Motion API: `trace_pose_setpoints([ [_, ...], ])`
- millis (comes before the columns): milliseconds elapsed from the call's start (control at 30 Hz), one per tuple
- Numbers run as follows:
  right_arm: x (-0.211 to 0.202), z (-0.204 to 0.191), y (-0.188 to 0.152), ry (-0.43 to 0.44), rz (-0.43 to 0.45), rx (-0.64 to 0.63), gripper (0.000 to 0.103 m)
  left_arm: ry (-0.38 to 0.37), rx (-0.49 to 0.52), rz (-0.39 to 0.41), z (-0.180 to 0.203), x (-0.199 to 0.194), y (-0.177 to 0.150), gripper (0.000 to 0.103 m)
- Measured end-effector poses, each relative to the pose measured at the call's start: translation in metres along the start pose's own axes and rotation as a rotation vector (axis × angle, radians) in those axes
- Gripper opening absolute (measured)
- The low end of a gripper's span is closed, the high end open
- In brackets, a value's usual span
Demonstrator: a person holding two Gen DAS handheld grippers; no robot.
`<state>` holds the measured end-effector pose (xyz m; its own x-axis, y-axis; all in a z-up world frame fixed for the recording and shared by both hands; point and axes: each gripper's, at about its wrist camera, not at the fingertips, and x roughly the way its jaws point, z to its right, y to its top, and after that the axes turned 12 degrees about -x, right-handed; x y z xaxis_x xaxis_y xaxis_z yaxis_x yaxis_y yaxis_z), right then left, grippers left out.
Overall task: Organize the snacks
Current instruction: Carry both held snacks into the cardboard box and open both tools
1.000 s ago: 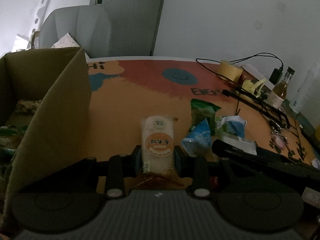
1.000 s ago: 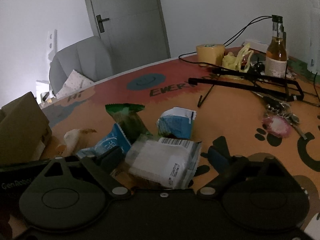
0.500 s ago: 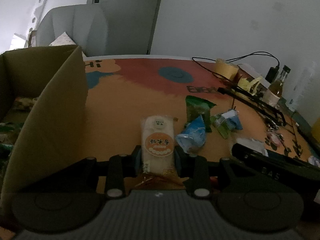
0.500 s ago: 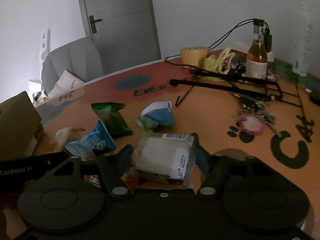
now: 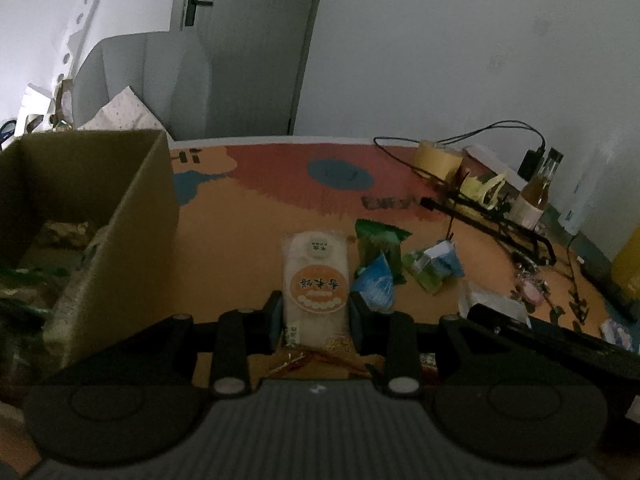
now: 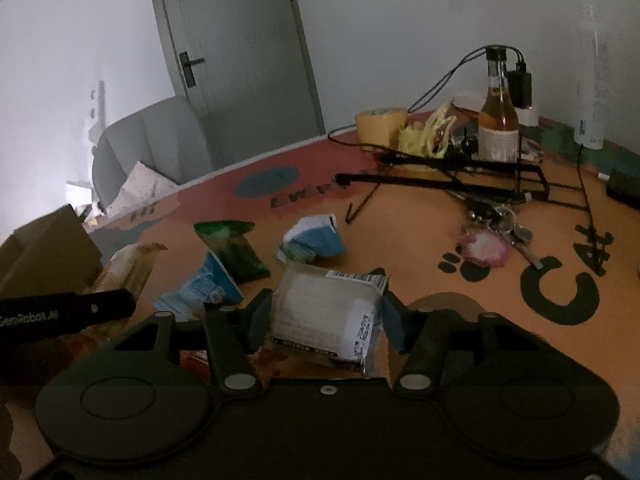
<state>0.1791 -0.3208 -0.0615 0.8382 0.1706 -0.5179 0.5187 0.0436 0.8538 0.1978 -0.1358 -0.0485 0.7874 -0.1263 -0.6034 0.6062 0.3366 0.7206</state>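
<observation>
My left gripper [image 5: 316, 312] is shut on a white snack pack with an orange round label [image 5: 315, 286], held above the table just right of the cardboard box [image 5: 132, 216]. My right gripper [image 6: 326, 314] is shut on a clear-wrapped white snack with a barcode sticker [image 6: 326, 314], lifted a little off the table. A green packet [image 6: 232, 250], a blue triangular packet [image 6: 200, 290] and a blue-and-white packet [image 6: 314, 236] lie on the table beyond it. The box holds several snacks [image 5: 64, 234].
On the orange printed table [image 6: 400, 240] stand a black wire rack [image 6: 460, 184], a brown bottle [image 6: 498, 120], a tape roll [image 6: 380, 126], keys with a pink charm [image 6: 486, 246] and cables. A grey chair [image 5: 144, 80] stands behind the box.
My right gripper has closed on the clear-wrapped snack and lifted it. My left gripper has risen with its snack, still beside the box.
</observation>
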Motion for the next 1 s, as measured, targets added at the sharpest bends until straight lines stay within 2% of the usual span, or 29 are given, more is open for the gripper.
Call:
trace_pose_setpoints([
  [567,-0.027,-0.039,0.029,0.108,0.116,-0.033,0.054,-0.008,-0.005,0.124,-0.01,-0.054,0.024,0.032],
  [1000,-0.033,-0.079,0.048,0.196,0.168,-0.079,0.054,0.034,-0.05,0.204,-0.047,-0.09,0.045,0.032],
])
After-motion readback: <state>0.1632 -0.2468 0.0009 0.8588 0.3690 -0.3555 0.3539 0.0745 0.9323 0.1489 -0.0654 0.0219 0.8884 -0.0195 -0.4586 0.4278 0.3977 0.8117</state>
